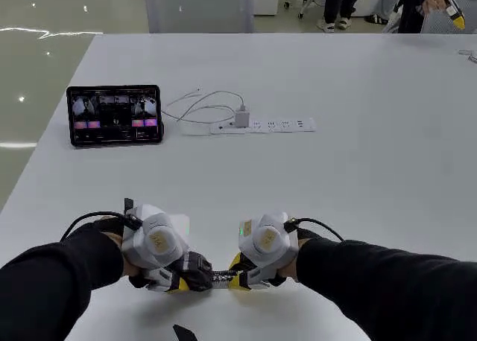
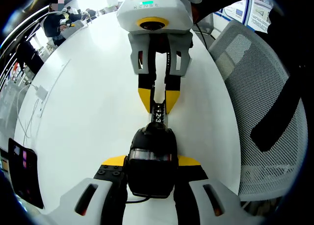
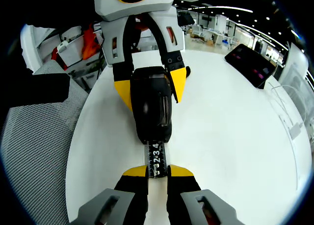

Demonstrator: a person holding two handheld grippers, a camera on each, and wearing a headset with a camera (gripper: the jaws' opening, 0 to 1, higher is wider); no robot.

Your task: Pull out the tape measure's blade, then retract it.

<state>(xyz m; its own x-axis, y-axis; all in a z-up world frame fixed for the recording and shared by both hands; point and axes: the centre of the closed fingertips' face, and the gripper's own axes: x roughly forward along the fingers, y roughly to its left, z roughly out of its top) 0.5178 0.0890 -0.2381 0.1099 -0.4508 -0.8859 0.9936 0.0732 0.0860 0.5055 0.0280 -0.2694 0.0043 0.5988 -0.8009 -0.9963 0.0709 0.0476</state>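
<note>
The black tape measure case (image 1: 197,270) sits low over the white table, near its front edge, and my left gripper (image 1: 188,275) is shut on its sides. In the left gripper view the case (image 2: 152,158) fills the space between my yellow fingertips (image 2: 114,161). A short length of numbered blade (image 2: 158,116) runs out of it to my right gripper (image 2: 158,99), which is shut on the blade. In the right gripper view my right gripper (image 3: 157,172) pinches the blade (image 3: 156,156) just in front of the case (image 3: 152,107), with the left gripper (image 3: 151,87) behind it.
A tablet (image 1: 115,115) with a lit screen lies at the left of the table. A white power strip (image 1: 262,125) with a charger and cable lies mid-table. A grey mesh chair (image 2: 255,112) stands beside the table edge. People stand at the far end.
</note>
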